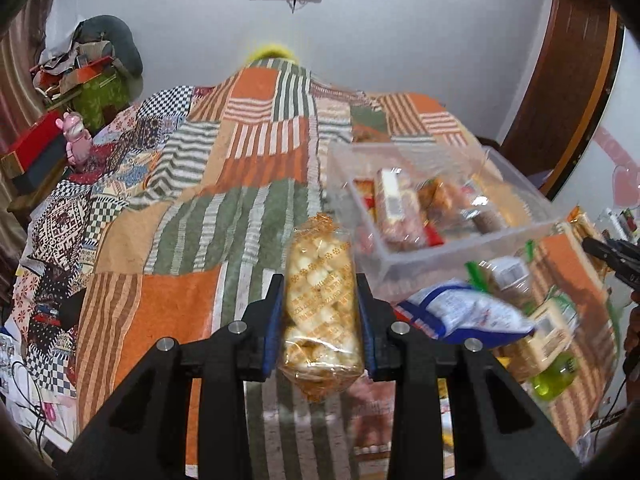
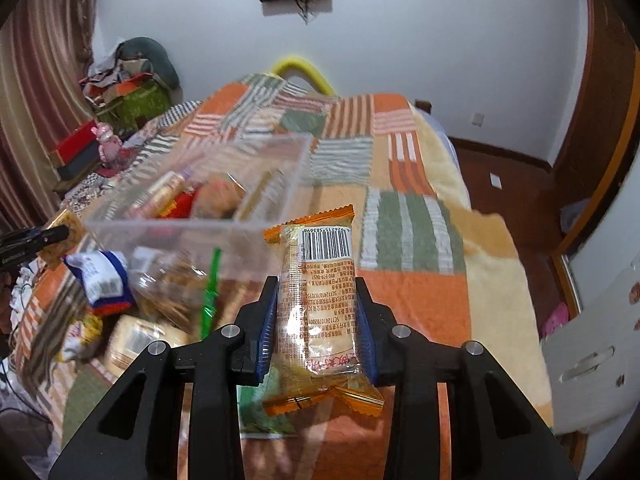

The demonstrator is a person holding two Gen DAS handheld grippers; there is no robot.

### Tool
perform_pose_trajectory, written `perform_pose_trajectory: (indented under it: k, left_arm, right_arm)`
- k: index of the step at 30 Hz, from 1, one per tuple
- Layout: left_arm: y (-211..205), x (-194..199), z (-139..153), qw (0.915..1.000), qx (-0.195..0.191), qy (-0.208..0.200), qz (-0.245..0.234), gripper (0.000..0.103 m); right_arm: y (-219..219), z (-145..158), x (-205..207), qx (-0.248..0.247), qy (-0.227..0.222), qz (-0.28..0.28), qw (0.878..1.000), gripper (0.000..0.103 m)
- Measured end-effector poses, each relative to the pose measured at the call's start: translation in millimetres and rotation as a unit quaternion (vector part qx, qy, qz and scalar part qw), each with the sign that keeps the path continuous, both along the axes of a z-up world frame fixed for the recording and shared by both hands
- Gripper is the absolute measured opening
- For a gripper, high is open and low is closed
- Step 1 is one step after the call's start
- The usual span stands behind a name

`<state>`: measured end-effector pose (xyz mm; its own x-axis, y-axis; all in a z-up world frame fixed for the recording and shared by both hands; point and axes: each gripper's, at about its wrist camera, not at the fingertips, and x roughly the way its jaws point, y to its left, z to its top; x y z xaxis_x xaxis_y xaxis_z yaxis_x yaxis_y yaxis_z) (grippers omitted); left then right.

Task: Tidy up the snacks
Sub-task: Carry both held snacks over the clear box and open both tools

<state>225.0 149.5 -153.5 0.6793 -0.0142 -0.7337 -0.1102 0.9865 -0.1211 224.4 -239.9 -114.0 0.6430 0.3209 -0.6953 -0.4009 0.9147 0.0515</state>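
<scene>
My left gripper (image 1: 320,300) is shut on a clear bag of small pale biscuits (image 1: 320,304), held above the patchwork bedspread. My right gripper (image 2: 318,300) is shut on an orange-edged snack packet with a barcode (image 2: 320,304), also held above the bed. A clear plastic bin (image 1: 516,236) with several snacks inside sits right of the left gripper; it also shows in the right wrist view (image 2: 160,228), left of the right gripper. Loose snacks lie in front of it: a blue-and-white bag (image 1: 468,312) and a clear bag with a green clip (image 2: 210,292).
The patchwork bedspread (image 1: 200,200) covers the bed. Boxes and a pink toy (image 1: 76,140) crowd the far left. The right gripper's tip shows at the right edge (image 1: 612,256). A wooden door (image 2: 600,120) and floor lie right of the bed.
</scene>
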Motion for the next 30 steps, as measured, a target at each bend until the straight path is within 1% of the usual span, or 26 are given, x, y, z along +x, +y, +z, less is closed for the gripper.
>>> perform_pose_trajectory:
  k: [5,14,22,27,30]
  left_arm:
    - [-7.8,4.6,17.0,0.9999,0.005,-0.015,-0.004,0.032]
    - [-22.3,24.3,29.6,0.9995,0.003,-0.026,-0.016,0.032]
    - [-40.9,47.8,33.6,0.9984,0.008,-0.035,-0.043,0.032]
    - [-52.9,63.9,29.3,0.9978,0.010,-0.032,-0.058,0.032]
    - [-57.3,72.8,24.2,0.9974,0.013,-0.026,-0.066,0.032]
  right_arm:
    - [13.6,15.3,4.9,0.006,-0.021,0.016,1.000,0.032]
    - [47.3,29.4,16.0,0.012,-0.048,0.051,0.997,0.032]
    - [85.2,26.7,32.7,0.017,-0.045,0.082,0.995,0.032]
    - [111.8,22.6,42.4,0.016,-0.039,0.097,0.994,0.032]
    - [127.9,17.8,51.5,0.020,-0.026,0.107,0.994,0.032]
